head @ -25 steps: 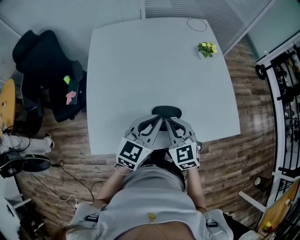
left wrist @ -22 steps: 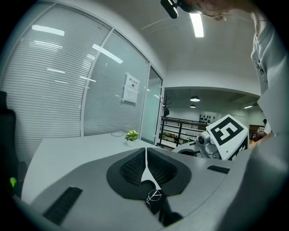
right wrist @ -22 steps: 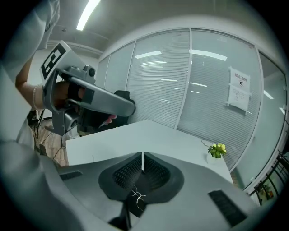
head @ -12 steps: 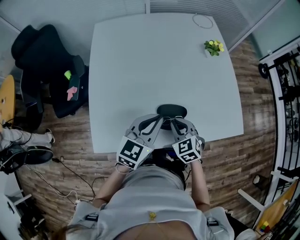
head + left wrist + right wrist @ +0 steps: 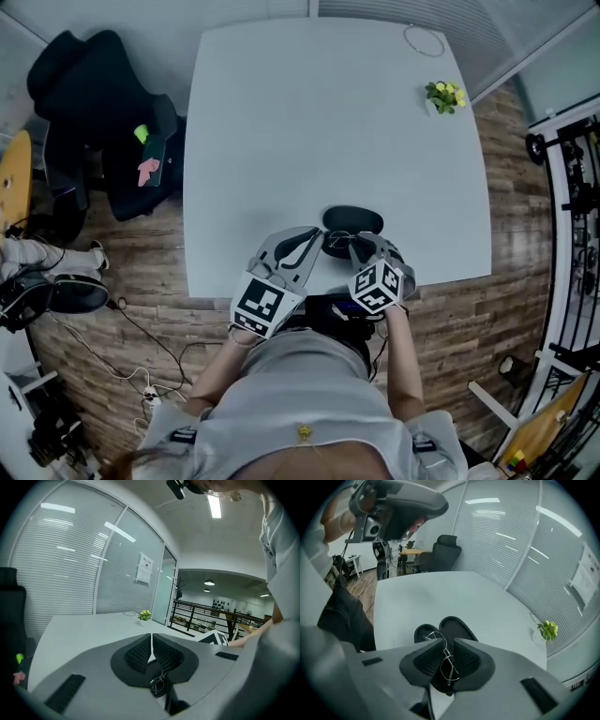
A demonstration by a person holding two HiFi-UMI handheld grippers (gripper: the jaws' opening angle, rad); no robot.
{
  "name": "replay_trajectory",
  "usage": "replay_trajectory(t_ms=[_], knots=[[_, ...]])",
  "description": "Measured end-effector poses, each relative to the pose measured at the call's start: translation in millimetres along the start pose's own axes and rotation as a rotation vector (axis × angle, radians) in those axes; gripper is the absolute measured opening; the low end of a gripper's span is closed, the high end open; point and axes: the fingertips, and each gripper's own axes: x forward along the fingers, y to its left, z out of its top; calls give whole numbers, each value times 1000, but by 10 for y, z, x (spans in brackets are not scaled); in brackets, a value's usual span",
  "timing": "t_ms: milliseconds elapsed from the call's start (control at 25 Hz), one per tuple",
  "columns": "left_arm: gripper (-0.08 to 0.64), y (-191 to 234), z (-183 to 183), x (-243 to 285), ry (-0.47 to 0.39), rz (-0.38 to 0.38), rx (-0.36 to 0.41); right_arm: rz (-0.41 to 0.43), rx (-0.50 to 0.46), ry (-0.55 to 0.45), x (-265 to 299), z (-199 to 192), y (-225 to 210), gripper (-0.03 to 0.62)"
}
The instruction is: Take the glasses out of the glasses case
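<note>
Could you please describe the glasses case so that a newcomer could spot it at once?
Look at the white table, at its edge nearest the person. The glasses case lies open there: a black oval shell, the only dark thing on the tabletop; the small plant at the far right corner is yellow and green.

Bright, even indoor light; a ceiling strip (image 5: 214, 506) high above the tabletop (image 5: 89, 623) glares white; blinds (image 5: 65, 564) behind the tabletop carry bright streaks; shadows on the tabletop are faint; every view bows hard at its edges; both gripper views have black corners; the right gripper (image 5: 445, 642) looks soft nearest the lens.
</note>
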Motion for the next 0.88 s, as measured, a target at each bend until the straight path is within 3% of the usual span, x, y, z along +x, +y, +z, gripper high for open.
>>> replay_trajectory(t_ms=[680,880], knots=[[31,319,-103,-191,-8,116,-59,124,-478,285,561,-414,153,98],[31,372,-150,-249,-7,139,-72,139,-478,283,603,-433,167,87]])
